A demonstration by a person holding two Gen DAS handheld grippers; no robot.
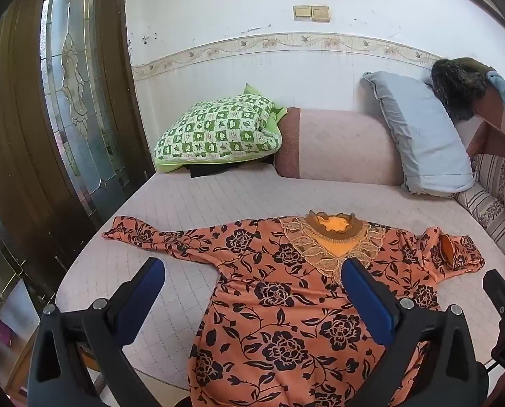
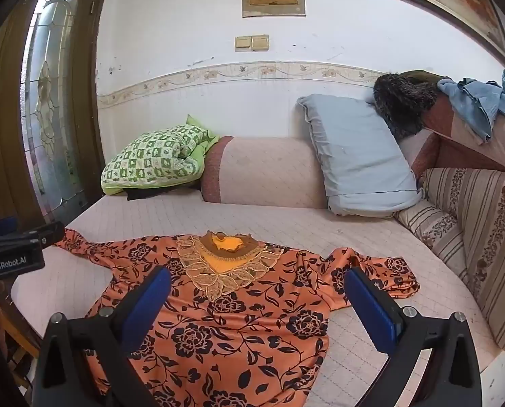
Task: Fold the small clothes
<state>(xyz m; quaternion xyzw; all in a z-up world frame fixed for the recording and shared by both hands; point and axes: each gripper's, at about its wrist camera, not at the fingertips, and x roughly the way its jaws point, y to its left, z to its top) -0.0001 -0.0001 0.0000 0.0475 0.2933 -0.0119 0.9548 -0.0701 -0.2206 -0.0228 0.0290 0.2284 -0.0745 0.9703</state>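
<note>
the orange floral top (image 1: 286, 305) lies flat and face up across the pale quilted sofa seat (image 1: 218, 196), in the lower middle of both views. in the left wrist view the left gripper (image 1: 252, 271) hangs over the garment's left half with its blue pads spread wide: the left pad sits over bare seat beside the outstretched left sleeve, the right pad over the chest just below the collar, neither touching cloth. in the right wrist view the right gripper (image 2: 257, 279) is likewise spread wide and empty, its left pad above the left shoulder, its right pad above the right armpit, with the collar between them.

the top is orange with black roses and leafy vines; a gold lace yoke (image 2: 225, 268) rings a brown-edged neckline. the left sleeve stretches out straight, the right sleeve is bunched and folded back.

at the left edge of the right wrist view, the other gripper's body reads "GenRobot.AI" (image 2: 7, 266).
</note>
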